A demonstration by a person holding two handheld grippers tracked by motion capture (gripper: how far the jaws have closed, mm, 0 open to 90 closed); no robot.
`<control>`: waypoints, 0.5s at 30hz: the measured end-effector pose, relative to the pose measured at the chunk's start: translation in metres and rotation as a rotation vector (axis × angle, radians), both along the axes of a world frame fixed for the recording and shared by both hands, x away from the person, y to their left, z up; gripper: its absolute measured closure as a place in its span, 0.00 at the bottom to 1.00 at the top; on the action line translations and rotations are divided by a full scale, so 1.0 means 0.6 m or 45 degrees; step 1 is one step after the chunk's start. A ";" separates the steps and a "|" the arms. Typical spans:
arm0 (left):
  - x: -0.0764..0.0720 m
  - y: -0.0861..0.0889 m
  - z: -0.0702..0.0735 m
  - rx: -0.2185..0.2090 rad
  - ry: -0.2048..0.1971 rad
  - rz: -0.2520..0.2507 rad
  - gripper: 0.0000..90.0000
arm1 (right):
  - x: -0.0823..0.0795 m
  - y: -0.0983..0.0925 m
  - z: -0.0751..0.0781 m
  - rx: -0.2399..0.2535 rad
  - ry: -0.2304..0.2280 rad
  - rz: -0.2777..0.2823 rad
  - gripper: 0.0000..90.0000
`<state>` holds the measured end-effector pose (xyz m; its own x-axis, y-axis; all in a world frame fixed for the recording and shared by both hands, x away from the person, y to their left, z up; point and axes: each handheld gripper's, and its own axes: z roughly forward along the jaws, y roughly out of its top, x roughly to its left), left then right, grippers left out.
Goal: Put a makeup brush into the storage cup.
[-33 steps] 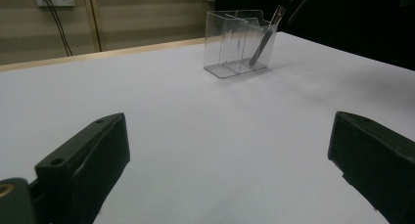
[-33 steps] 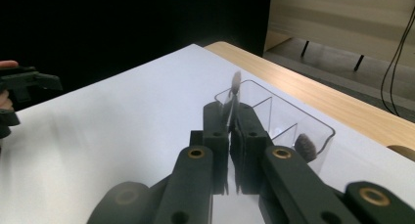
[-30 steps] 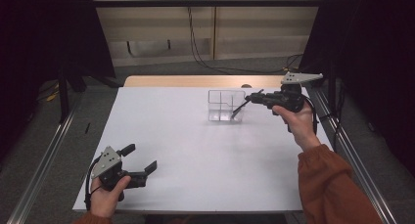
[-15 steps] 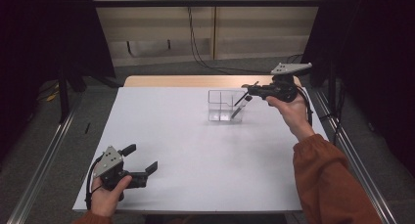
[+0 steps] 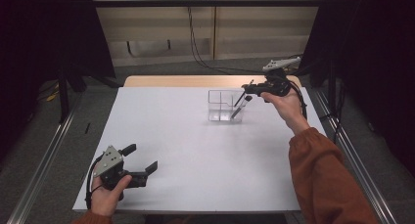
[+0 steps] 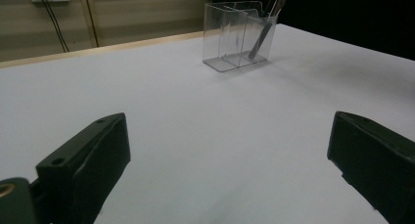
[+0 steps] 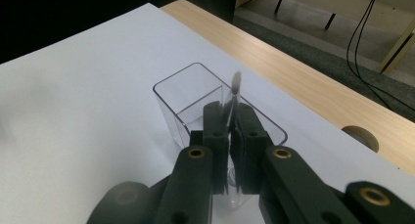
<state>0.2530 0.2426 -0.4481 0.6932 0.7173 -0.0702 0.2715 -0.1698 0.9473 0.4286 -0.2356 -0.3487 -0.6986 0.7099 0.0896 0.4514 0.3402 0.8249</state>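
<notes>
Brush (image 5: 241,102) pinched in right hand-held gripper (image 5: 249,88), jaws pressed together on its thin handle. It is slim and dark, with a pale tip visible above the jaws in the right gripper view (image 7: 236,82). It leans tilted, its lower end down inside the clear organizer (image 5: 224,106), in the compartment nearest the right hand-held gripper. Upper end sticks out past the rim toward the gripper. In the left gripper view the brush (image 6: 264,23) shows as a dark slanted stick in the right-hand compartment of the organizer (image 6: 235,35).

Organizer: transparent plastic box with inner dividers, standing upright on the white counter (image 5: 195,150), toward the far edge and right of centre. Cannot tell if the brush's lower end touches the organizer floor.

Right hand-held gripper hangs above the organizer, over the far right part of the counter, held by a hand in an orange sleeve (image 5: 328,180); grey three-cornered plate on top. In its own view the right hand-held gripper (image 7: 230,136) looks down into the organizer (image 7: 195,111) from just above the rim.

Left hand-held gripper (image 5: 142,160) sits near the counter's near left corner, jaws spread wide, nothing between them, well apart from the organizer. Its own view (image 6: 225,150) shows bare white counter (image 6: 195,111) between the two jaws.

Wooden strip (image 5: 186,81) runs along the counter's far edge.
</notes>
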 end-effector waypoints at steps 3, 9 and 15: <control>0.000 0.000 0.000 0.002 0.000 -0.005 0.03 | 0.004 0.004 -0.003 -0.010 0.012 0.009 0.96; 0.000 0.002 0.001 -0.014 -0.001 0.002 0.03 | 0.010 0.014 -0.013 -0.030 0.043 0.012 0.96; 0.001 0.003 0.001 -0.012 -0.007 0.006 0.03 | 0.014 0.026 -0.020 -0.031 0.036 0.013 0.96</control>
<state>0.2535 0.2443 -0.4475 0.6904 0.7198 -0.0728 0.2669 -0.1599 0.9504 0.4372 -0.2203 -0.3604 -0.7035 0.7047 0.0924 0.4708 0.3647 0.8033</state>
